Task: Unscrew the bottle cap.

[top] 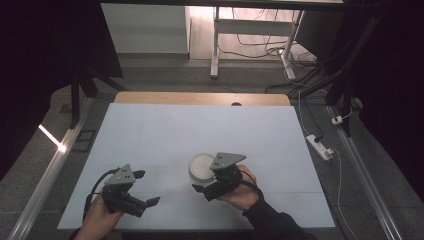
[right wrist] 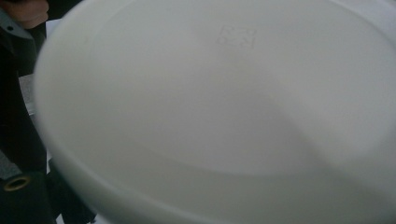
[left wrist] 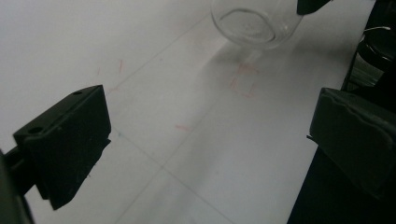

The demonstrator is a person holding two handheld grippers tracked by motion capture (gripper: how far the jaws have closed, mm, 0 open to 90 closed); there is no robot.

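Note:
A white bowl (top: 201, 166) sits on the white table (top: 165, 135), near its front middle. My right gripper (top: 206, 183) is held by a hand right beside the bowl's near side. One black jaw tip shows in front of the bowl, and the other is hidden under the grey plate. The bowl's pale inside (right wrist: 224, 107) looms very close in the right gripper view and covers the jaws. My left gripper (top: 146, 187) stands open at the front left with nothing between its jaws. In the left gripper view the bowl (left wrist: 247, 23) stands ahead, well beyond the open gripper (left wrist: 210, 140).
Faint red marks (left wrist: 243, 81) lie on the table sheet in front of the bowl. The table's front edge (left wrist: 322, 186) runs close to my left gripper. Beyond the wooden far edge (top: 200, 98) stand a white desk frame (top: 215, 50) and floor cables, with a power strip (top: 320, 146) at the right.

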